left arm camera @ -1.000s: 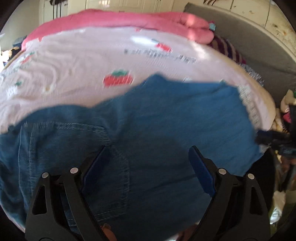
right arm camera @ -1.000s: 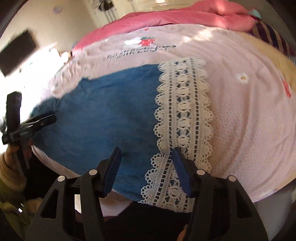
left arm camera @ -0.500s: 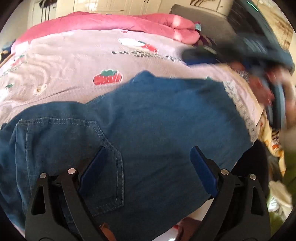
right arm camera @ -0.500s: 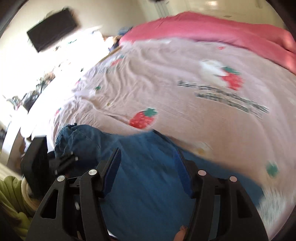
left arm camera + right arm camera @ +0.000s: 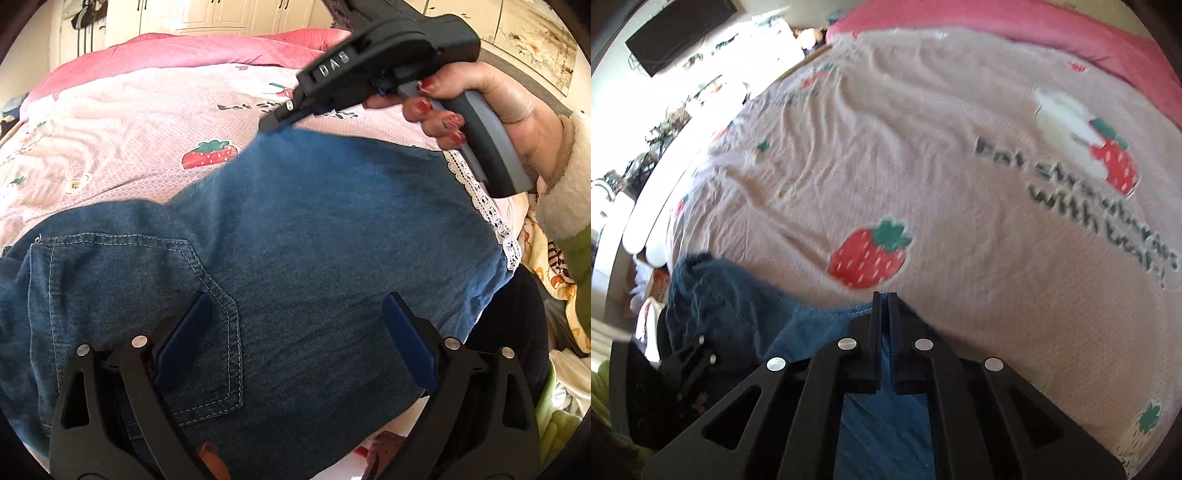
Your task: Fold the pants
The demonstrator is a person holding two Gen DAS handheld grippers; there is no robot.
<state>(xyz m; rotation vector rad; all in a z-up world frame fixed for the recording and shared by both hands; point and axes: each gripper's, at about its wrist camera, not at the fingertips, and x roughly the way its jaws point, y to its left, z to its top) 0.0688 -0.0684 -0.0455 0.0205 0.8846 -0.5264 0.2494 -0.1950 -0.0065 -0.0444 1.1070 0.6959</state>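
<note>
Blue denim pants (image 5: 314,240) lie spread on the pink strawberry bedsheet (image 5: 129,129), with a back pocket (image 5: 129,295) at the near left. My left gripper (image 5: 295,317) hovers over the pants, its jaws wide and still opening, the pads pressing on nothing. A hand (image 5: 491,92) holds my right gripper (image 5: 275,120) at the far corner of the pants. In the right wrist view that right gripper (image 5: 884,295) is shut, with the pants' far edge (image 5: 820,314) pinched at its tips.
A pink quilt (image 5: 184,48) lies across the far side of the bed. White lace trim (image 5: 484,206) runs along the sheet at the right of the pants. Clothes lie heaped past the bed's right edge (image 5: 554,280). A black screen (image 5: 676,33) hangs on the wall.
My right gripper swung from the lace-trimmed right side across to the pants' far corner and shut there. The left gripper stayed over the pocket area and its jaws widened slightly.
</note>
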